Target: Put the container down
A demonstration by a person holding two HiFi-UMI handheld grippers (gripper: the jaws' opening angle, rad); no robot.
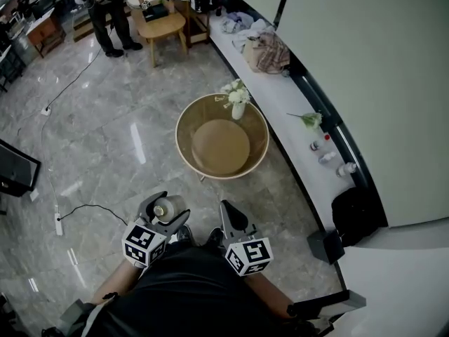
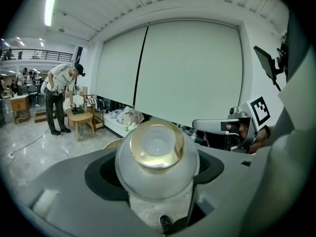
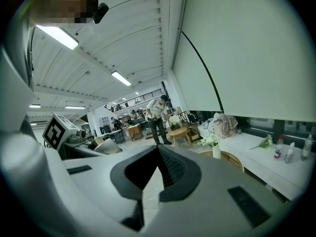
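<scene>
My left gripper (image 1: 164, 215) is shut on a small round frosted container (image 1: 163, 211) with a golden rim, held above the marble floor. In the left gripper view the container (image 2: 157, 161) fills the space between the jaws, its open mouth facing away. My right gripper (image 1: 232, 218) hangs beside it to the right, shut and holding nothing; its dark pads (image 3: 170, 167) meet at the tip. A round wooden table (image 1: 219, 147) stands ahead of both grippers, with a white vase of white flowers (image 1: 238, 102) at its far edge.
A long white ledge (image 1: 295, 128) runs along the window wall on the right, carrying clothes (image 1: 265, 51), a flower stem and small bottles (image 1: 326, 156). A low wooden table (image 1: 160, 27) and a standing person (image 1: 109, 12) are far off. A power strip and cable (image 1: 58, 223) lie on the floor at left.
</scene>
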